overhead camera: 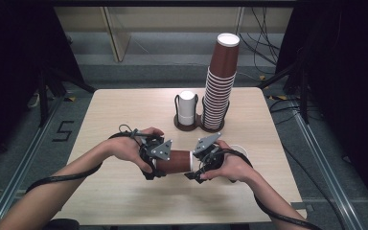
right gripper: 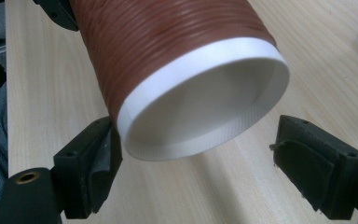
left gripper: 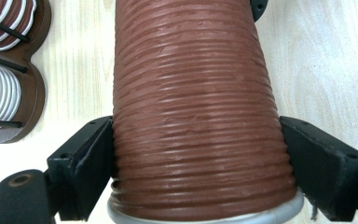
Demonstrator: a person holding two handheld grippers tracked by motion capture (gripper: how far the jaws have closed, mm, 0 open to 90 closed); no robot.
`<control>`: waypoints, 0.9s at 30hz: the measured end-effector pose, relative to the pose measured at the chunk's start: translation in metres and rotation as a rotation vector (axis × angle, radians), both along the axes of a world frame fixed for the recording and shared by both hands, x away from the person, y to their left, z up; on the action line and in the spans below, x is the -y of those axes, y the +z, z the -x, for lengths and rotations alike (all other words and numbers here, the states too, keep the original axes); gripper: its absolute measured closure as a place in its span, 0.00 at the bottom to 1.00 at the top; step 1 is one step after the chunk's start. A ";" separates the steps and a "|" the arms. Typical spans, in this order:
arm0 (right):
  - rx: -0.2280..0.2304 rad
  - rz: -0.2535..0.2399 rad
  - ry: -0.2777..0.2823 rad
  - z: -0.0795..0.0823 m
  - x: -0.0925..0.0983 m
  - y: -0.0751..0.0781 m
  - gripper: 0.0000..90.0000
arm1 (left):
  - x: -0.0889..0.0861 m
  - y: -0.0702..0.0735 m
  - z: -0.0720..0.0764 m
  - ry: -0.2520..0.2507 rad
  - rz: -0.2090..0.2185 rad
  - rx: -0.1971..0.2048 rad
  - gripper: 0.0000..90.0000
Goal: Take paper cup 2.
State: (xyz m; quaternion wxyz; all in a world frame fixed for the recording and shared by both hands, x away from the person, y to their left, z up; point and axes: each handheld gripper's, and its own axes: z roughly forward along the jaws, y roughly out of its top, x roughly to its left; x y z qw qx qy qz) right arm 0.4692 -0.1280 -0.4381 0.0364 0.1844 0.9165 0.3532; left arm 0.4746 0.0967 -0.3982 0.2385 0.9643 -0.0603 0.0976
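The left gripper (overhead camera: pixel 154 160) has its fingers (left gripper: pixel 86 161) clamped on a brown cup stack (overhead camera: pixel 175 161) held level above the tabletop (overhead camera: pixel 124 110), likely steadying it. The right gripper (overhead camera: pixel 202 162) fingers (right gripper: pixel 89 170) stand apart around its white end, ready to pull a cup off.

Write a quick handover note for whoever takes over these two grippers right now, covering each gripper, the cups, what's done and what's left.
Left gripper: shut on the ribbed brown paper cup, lying sideways above the light wooden table, both pads pressed to its wall near the rim.
Right gripper: open around the cup's white base end; one jaw seems to touch, the other stands clear.
Brown two-slot cup holder at the table's far edge: tall stack of brown cups in the right slot, short white stack in the left.
Done: one cup taken in hand.
Left, probably: close the right gripper, then place the cup.
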 end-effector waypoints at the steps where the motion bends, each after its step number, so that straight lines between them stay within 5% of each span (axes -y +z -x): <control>1: 0.001 0.001 0.003 0.000 0.000 0.000 0.18 | 0.000 0.000 0.000 0.000 0.001 0.001 0.15; 27: 0.011 0.006 0.068 0.003 -0.004 0.001 0.17 | 0.008 -0.002 0.003 -0.042 -0.009 -0.020 0.15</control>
